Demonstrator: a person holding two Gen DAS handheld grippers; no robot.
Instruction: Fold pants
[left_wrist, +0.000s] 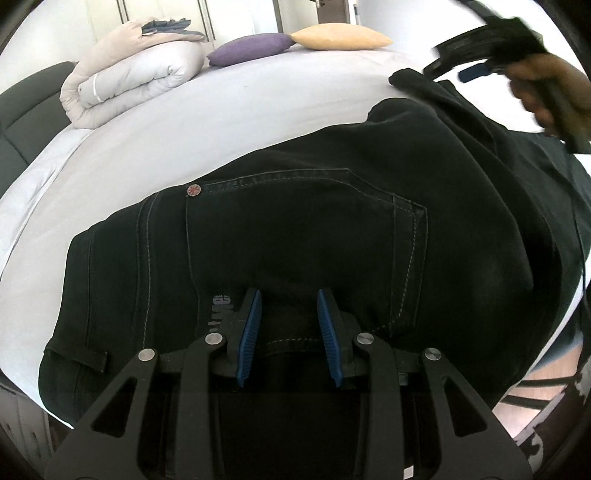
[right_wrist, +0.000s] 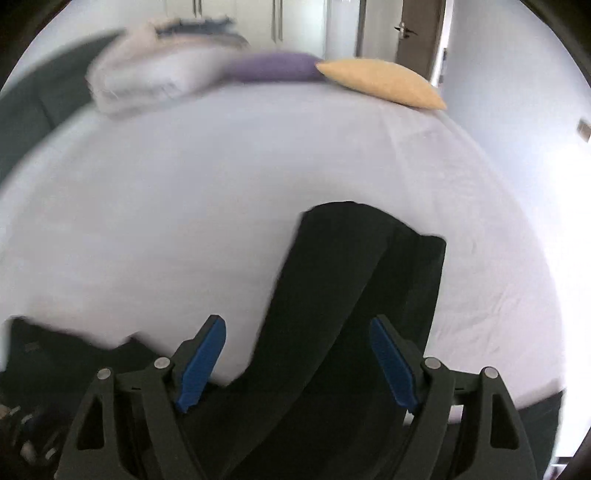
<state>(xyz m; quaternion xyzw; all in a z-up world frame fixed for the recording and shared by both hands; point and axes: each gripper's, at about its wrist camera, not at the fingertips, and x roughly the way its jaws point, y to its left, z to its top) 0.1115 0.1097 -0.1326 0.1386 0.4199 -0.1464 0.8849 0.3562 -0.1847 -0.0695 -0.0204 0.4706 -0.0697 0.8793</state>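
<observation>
Left gripper (left_wrist: 290, 338): nearest the left camera, over the waistband end of the pants; its jaws stand narrowly apart with a bunch of dark cloth between the blue pads (left_wrist: 249, 338). Whether the pads press the cloth, I cannot tell.
Right gripper (right_wrist: 297, 363): jaws spread wide and released; the leg cloth lies below and between them, and the pads (right_wrist: 201, 363) do not touch it. In the left view it shows blurred at the upper right, held in a hand (left_wrist: 550, 92).
Pants (left_wrist: 314, 240): black jeans lying on the bed, back pocket up with pale stitching, a belt loop at the near left edge, a small red rivet (left_wrist: 193, 190) at the pocket's corner.
Legs (right_wrist: 354, 280): run away from the right gripper across the sheet, one laid over the other, the ends uneven.
Bed (left_wrist: 221, 122): pale sheet, lightly creased, carrying everything.
Duvet (left_wrist: 129, 70): folded in a roll at the far left of the bed, with grey cloth on top.
Cushions: a purple one (left_wrist: 251, 48) beside the duvet, a yellow one (left_wrist: 340, 37) touching its right end.
Beyond: white cupboard doors and a dark door (right_wrist: 417, 29) with a handle.
</observation>
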